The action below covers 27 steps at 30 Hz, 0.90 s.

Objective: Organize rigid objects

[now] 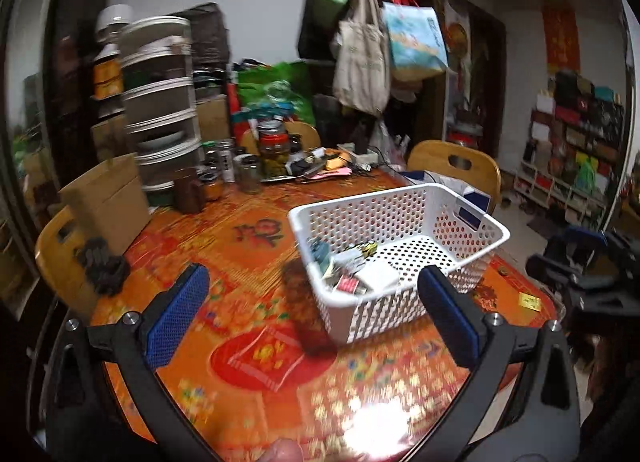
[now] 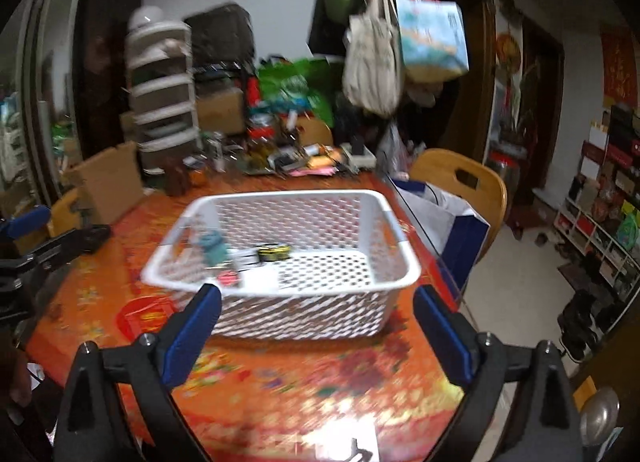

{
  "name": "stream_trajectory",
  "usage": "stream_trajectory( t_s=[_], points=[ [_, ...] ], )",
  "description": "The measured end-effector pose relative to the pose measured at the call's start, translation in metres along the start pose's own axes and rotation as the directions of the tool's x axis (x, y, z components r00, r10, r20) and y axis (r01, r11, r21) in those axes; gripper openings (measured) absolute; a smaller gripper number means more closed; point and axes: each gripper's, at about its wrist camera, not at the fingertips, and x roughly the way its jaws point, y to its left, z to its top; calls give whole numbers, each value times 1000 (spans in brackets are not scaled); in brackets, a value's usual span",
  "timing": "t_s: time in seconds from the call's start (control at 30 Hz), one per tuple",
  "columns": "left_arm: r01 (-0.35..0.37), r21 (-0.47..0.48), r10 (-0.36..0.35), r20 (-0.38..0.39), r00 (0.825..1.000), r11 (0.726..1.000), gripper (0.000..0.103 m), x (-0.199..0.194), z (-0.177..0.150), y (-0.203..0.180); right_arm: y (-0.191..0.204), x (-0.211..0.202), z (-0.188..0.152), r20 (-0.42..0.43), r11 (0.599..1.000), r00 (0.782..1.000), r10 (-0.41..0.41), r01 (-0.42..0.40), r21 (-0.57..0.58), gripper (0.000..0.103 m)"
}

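A white perforated basket (image 1: 400,189) stands on the orange patterned table (image 1: 248,366). Inside lie a teal object (image 1: 320,252), a yellow-and-black item (image 1: 366,249), a white flat box (image 1: 380,276) and a small red box (image 1: 348,285). My left gripper (image 1: 313,272) is open over the table, in front of the basket's near corner, with nothing held. In the right wrist view the basket (image 2: 280,194) sits straight ahead, holding the teal object (image 2: 212,244) and the yellow-and-black item (image 2: 274,252). My right gripper (image 2: 317,290) is open before its near wall, empty.
Jars (image 1: 274,149), a cardboard box (image 1: 106,201) and clutter line the table's far side. Wooden chairs (image 1: 456,163) stand around it, and a white-and-blue bag (image 2: 444,221) sits on the right one. A coat stand with bags (image 1: 364,61) rises behind. A yellow note (image 1: 529,302) lies near the right edge.
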Motion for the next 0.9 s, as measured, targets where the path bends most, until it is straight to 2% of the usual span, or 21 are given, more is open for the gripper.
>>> stream_trajectory(
  t_s=[0.17,0.27,0.37,0.53,0.67,0.9],
  points=[
    [-32,-21,32,33,999,999,103,-61,-33,15,25,-59,-26,53,999,998,38,-38,4,100],
    [-2,-31,2,22,1000,1000,103,-74,-40,11,27,-74,-29,51,1000,998,-21,21,-3,100],
    [17,-21,-17,-6,1000,1000,103,-68,-43,-2,22,-71,-29,25,1000,1000,-3,2,18,100],
    [17,3,-17,-79,997,1000,103,-34,-50,-16,15,-50,-34,-32,1000,999,-8,8,8,100],
    [15,-18,-18,-133,991,1000,103,-10,-56,-15,9,-40,-37,-53,1000,999,-6,7,21,100],
    [-5,-42,0,-118,993,999,103,-6,-53,-9,12,-41,-38,-48,1000,999,4,-4,2,100]
  ],
)
